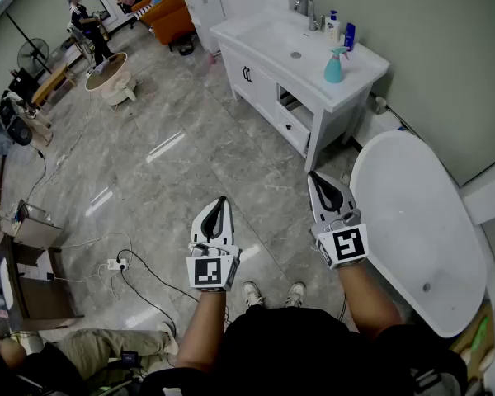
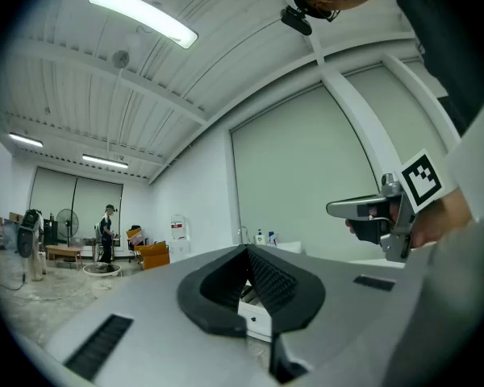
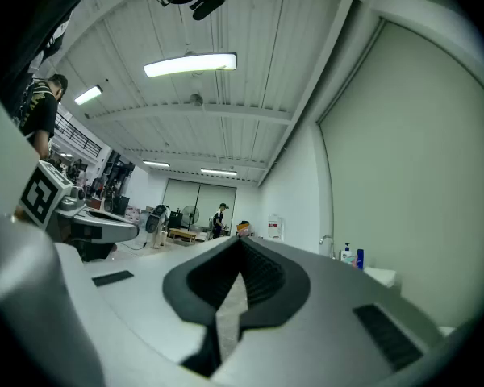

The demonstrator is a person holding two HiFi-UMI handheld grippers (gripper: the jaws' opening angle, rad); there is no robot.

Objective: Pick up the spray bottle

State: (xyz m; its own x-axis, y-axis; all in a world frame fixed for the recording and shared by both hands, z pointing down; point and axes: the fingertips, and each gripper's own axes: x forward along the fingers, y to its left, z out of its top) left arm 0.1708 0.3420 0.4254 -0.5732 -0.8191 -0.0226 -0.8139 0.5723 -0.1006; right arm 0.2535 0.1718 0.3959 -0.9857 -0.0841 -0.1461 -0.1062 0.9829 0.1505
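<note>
One teal spray bottle [image 1: 334, 65] stands upright on the white desk [image 1: 360, 71], towards its near edge, trigger head up and long axis vertical, with the sink basin [image 1: 276, 35] and two smaller bottles [image 1: 341, 30] behind it by the tap. It's up ahead of both tools and well apart from them. The right hand-held gripper [image 1: 316, 178] is the nearer one, clenched on nothing; the bottle lies beyond its nose and a touch to the right. The left hand-held gripper [image 1: 223, 200] sits further off over the floor, also clenched and empty. Neither gripper view picks out the spray bottle, since each tool's own body blocks the lower scene. The bathtub [image 1: 412, 221] on the right is cut off by the frame edge
</note>
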